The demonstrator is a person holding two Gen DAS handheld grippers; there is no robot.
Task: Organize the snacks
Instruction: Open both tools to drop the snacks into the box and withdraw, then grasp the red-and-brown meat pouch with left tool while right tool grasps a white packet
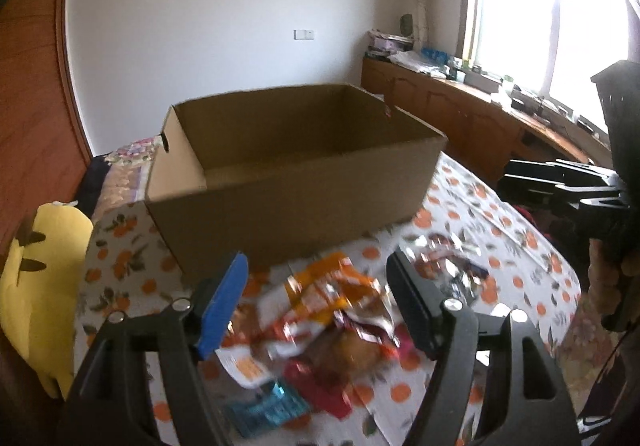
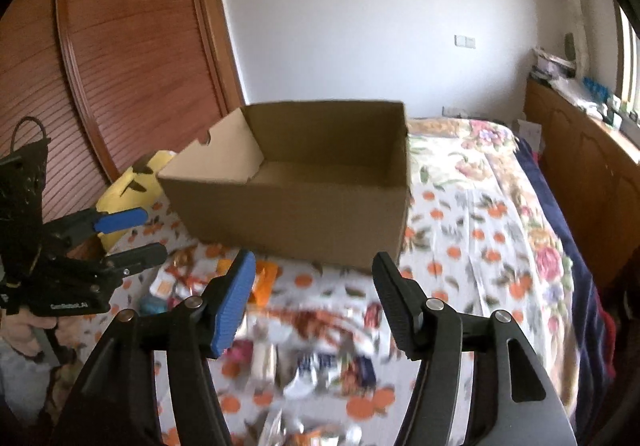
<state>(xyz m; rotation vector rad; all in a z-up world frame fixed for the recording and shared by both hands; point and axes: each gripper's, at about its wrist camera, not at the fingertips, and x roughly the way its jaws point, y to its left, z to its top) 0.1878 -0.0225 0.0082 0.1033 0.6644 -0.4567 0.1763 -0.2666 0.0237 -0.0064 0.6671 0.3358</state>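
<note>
An open, empty cardboard box stands on a cloth with an orange-fruit print; it also shows in the right wrist view. A blurred pile of snack packets lies in front of it. My left gripper is open and empty, hovering above the orange packets. My right gripper is open and empty above more blurred packets. The right gripper shows at the right edge of the left wrist view; the left gripper shows at the left of the right wrist view.
A yellow plush toy lies left of the box. A wooden wardrobe stands at the left. A wooden cabinet with clutter runs under the window. A floral bedspread lies to the right of the box.
</note>
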